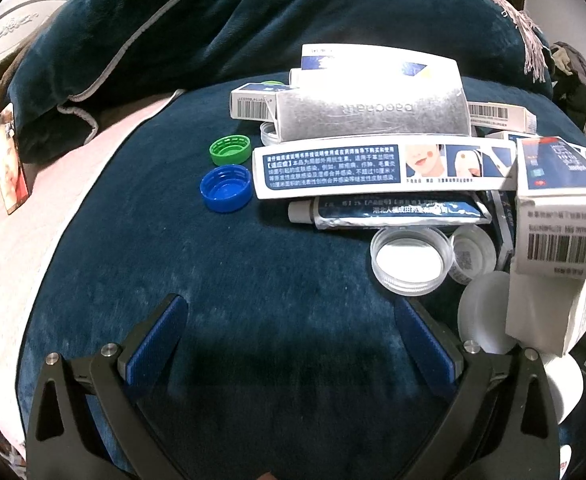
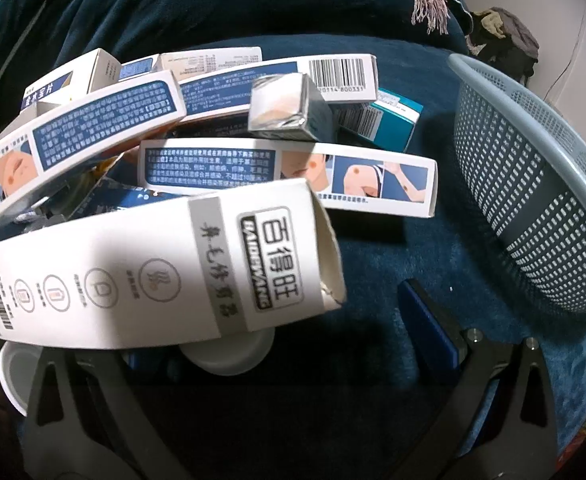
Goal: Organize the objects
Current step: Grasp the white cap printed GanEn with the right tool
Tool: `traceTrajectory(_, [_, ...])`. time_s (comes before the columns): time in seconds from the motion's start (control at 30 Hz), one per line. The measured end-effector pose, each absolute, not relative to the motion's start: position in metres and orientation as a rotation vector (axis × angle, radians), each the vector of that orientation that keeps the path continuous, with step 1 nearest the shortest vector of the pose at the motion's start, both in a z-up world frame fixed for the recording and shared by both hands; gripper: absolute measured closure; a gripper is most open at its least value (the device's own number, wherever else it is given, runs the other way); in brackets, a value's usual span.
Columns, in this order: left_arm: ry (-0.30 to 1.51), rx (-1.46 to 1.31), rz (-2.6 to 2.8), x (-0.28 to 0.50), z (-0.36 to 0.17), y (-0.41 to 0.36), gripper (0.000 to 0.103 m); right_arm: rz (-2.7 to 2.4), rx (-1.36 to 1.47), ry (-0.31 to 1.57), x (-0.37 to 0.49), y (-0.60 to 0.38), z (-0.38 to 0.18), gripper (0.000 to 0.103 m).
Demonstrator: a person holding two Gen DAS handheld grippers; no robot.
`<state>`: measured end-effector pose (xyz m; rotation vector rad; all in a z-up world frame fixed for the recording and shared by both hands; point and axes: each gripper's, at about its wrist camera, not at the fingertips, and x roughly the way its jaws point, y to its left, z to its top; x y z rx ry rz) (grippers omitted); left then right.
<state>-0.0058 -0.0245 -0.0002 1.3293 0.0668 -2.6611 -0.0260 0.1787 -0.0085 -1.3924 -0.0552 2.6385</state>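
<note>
Left gripper [image 1: 289, 344] low over blue blanket [image 1: 253, 264], jaws wide apart.

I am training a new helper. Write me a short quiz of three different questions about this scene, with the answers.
1. True or false: the left tongs are open and hold nothing.
2. Multiple choice: in the left wrist view, where does the green cap lie relative to the blue cap? A) behind it, farther from the camera B) inside it C) in the basket
3. Short answer: in the right wrist view, on which side of the box pile does the grey basket stand?

Key
1. True
2. A
3. The right side; no contents are visible in the part shown.
</note>
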Motion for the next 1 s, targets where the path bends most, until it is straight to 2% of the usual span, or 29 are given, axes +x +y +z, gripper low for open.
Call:
traceTrajectory(0.23, [0.082, 1.334, -2.664, -0.006, 0.0, -0.026, 0.0, 2.612, -1.481, -0.04, -0.034, 0.183, -0.008, 0.0])
traceTrajectory(0.43, [0.089, 1.34, -2.655, -0.005, 0.001, -0.028, 0.0, 2.591, -1.713, -0.006, -0.035, 0.195, 0.002, 0.0])
traceTrajectory(0.7, [0.13, 1.373, -2.625, 0.001, 0.005, -0.031, 0.0, 2.76, -1.799, -0.048, 0.025, 0.188, 0.035, 0.001])
traceTrajectory(0.87, [0.148, 1.392, -2.601, 0.011, 0.008, -0.037, 0.0, 2.853, -1.816, -0.104, 0.055, 0.166, 0.032, 0.004])
traceTrajectory(0.93, [0.149, 1.393, -2.6, 0.014, 0.01, -0.039, 0.0, 2.881, -1.843, -0.156, 0.061, 0.155, 0.029, 0.012])
traceTrajectory(1.0, [0.147, 1.395, -2.592, 0.017, 0.013, -0.042, 0.0, 2.914, -1.843, -0.222, 0.068, 0.142, 0.027, 0.013])
